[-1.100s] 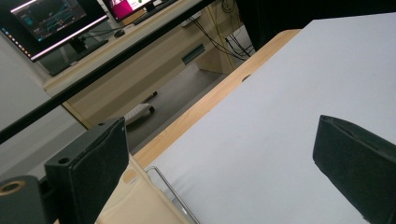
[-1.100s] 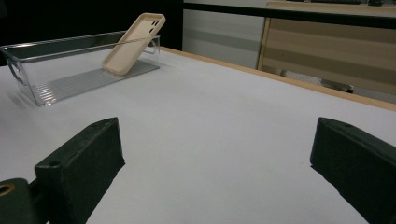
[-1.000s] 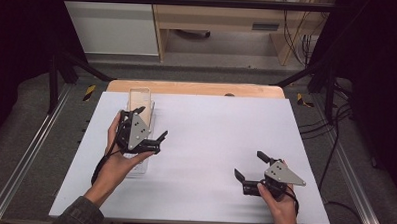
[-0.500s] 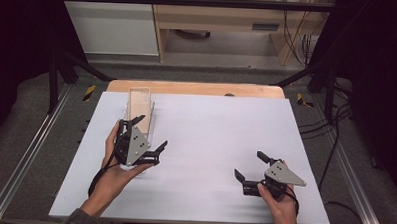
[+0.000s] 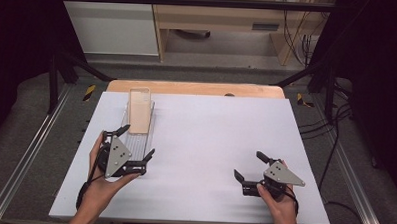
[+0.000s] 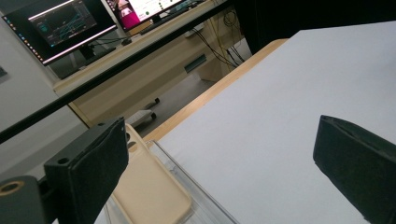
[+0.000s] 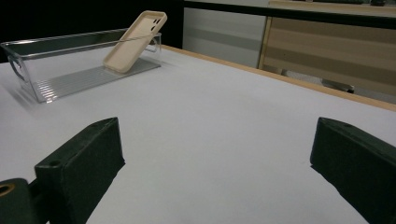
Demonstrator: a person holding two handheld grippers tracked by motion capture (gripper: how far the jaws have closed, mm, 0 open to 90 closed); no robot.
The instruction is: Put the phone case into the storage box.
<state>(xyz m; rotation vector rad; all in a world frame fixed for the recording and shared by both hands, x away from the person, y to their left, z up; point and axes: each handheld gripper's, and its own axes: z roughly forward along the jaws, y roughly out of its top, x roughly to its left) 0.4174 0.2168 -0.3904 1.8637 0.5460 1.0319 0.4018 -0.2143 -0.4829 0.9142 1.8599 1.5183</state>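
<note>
On the left side of the bench (image 5: 205, 142), the left gripper (image 5: 137, 147) hovers with its jaws spread wide and nothing between them; one jaw tip reaches over the near end of a clear plastic bin (image 5: 135, 135), though whether it touches the rim cannot be told. From the left gripper view the two black, matte, blocky jaws stand far apart, with the bin's transparent wall and a beige phone case (image 6: 149, 191) just beyond the left one.

Near the bench's right front corner, the right gripper (image 5: 249, 169) sits low in the person's hand, its jaws also wide apart and empty, well apart from the bin.

The phone case (image 5: 139, 115) is smooth, rounded at the corners, with a raised camera cutout at its top. It leans tilted inside the bin, its top resting against the far wall and its foot on the ribbed floor. The bin is long, narrow, rectangular and see-through. A white, even sheet covers the bench, and a pale wooden edge shows along the far side.
</note>
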